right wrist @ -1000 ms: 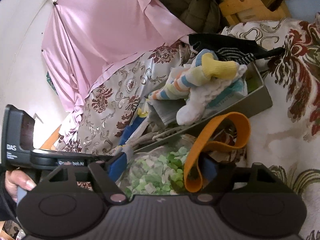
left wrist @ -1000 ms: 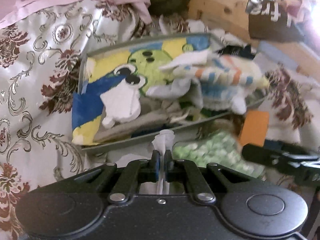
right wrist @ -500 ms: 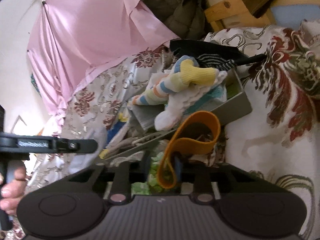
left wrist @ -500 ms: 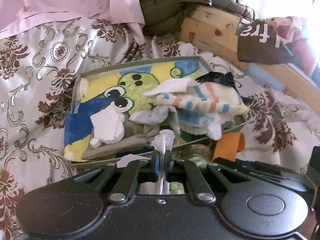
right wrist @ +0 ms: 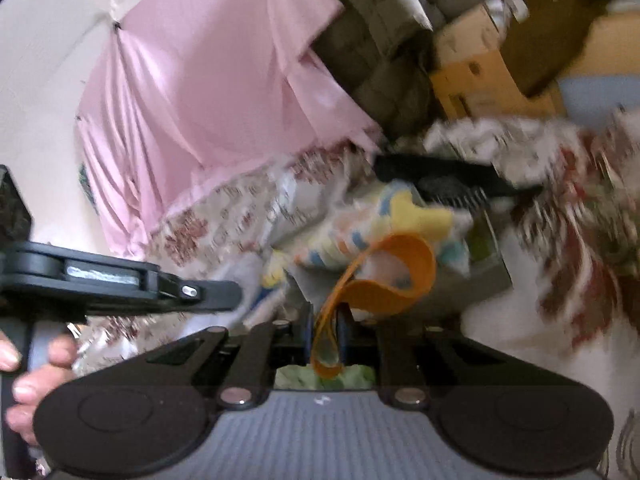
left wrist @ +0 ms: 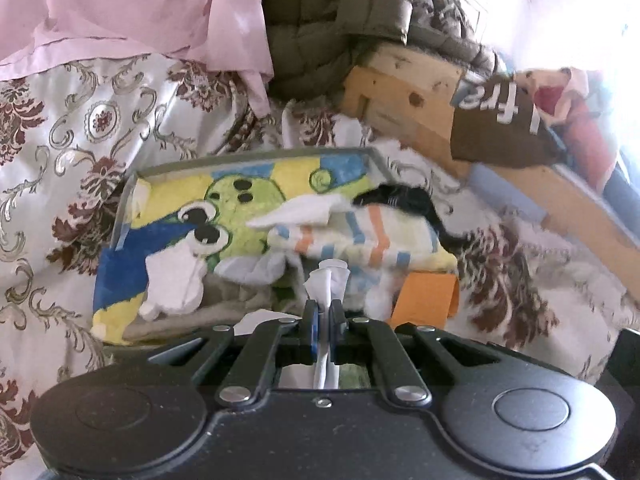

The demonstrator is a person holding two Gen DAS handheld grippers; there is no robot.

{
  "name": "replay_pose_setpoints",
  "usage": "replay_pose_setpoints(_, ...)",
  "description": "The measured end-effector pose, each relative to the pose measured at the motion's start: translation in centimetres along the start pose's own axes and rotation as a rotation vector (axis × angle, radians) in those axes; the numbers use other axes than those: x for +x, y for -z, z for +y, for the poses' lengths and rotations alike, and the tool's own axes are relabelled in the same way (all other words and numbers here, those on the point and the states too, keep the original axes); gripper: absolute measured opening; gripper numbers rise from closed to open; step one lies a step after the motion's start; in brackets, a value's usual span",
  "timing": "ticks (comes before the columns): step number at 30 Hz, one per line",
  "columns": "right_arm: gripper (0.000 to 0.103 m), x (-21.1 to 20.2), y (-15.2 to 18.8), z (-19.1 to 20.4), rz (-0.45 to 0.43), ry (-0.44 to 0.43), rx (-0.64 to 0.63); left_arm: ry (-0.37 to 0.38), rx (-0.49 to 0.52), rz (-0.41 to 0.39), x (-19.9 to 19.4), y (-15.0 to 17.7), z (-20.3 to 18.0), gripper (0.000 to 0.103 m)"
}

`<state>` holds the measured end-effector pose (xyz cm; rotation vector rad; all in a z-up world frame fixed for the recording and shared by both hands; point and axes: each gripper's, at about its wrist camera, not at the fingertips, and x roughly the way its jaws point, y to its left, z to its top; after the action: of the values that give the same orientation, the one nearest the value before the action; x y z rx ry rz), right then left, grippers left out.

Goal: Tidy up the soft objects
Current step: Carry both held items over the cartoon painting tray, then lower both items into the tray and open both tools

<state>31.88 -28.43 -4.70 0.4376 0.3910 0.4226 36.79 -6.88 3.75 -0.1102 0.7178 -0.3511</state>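
A grey tray (left wrist: 256,160) lies on the bed, lined with a frog-print cloth (left wrist: 240,200). In it are a striped sock (left wrist: 360,236), a white sock (left wrist: 172,284) and a black sock (left wrist: 404,200). My left gripper (left wrist: 324,312) is shut on a white fabric strip (left wrist: 330,280) just in front of the tray. My right gripper (right wrist: 324,320) is shut on an orange loop strap (right wrist: 384,276), also seen as the orange strap (left wrist: 428,296). A green-speckled soft bag (right wrist: 352,376) hangs beneath the right jaws, mostly hidden.
The floral bedspread (left wrist: 80,140) surrounds the tray. A pink sheet (left wrist: 120,12) and an olive quilted jacket (left wrist: 340,20) lie behind it. A wooden frame (left wrist: 400,92) and a brown lettered cloth (left wrist: 496,128) stand at the right. A hand (right wrist: 24,380) holds the left gripper's handle.
The right jaws have shut on the orange strap. Both grippers have risen, and the green-speckled bag has slipped below the left wrist view. The left grip on the white strip is unchanged.
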Motion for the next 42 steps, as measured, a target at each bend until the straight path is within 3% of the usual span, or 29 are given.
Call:
replay_pose_setpoints(7, 0.013, 1.2, -3.3, 1.7, -0.089, -0.032, -0.108, -0.016, -0.024, -0.074, 0.8, -3.0, 0.3, 0.005)
replay_pose_setpoints(18, 0.013, 7.2, -6.2, 0.4, -0.091, -0.063, -0.101, -0.066, -0.131, -0.142, 5.0, -7.2, 3.8, 0.005)
replay_pose_setpoints(22, 0.014, 9.4, -6.4, -0.2, -0.089, -0.067, -0.058, -0.088, -0.169, -0.124, 6.8, -7.2, 5.4, 0.005)
replay_pose_setpoints(30, 0.019, 13.0, -6.0, -1.0, 0.051, 0.004, -0.035, -0.13, -0.178, -0.066, 9.8, -6.2, 7.5, 0.006)
replay_pose_setpoints(38, 0.03, 13.2, -6.2, -1.7, 0.055, 0.024, 0.003, -0.14, -0.201, -0.032, 11.2, -5.3, 8.0, 0.008)
replay_pose_setpoints(42, 0.033, 13.2, -6.1, -1.9, 0.054, 0.027, 0.005, -0.142, -0.204, -0.024, 11.1, -5.1, 7.9, 0.014)
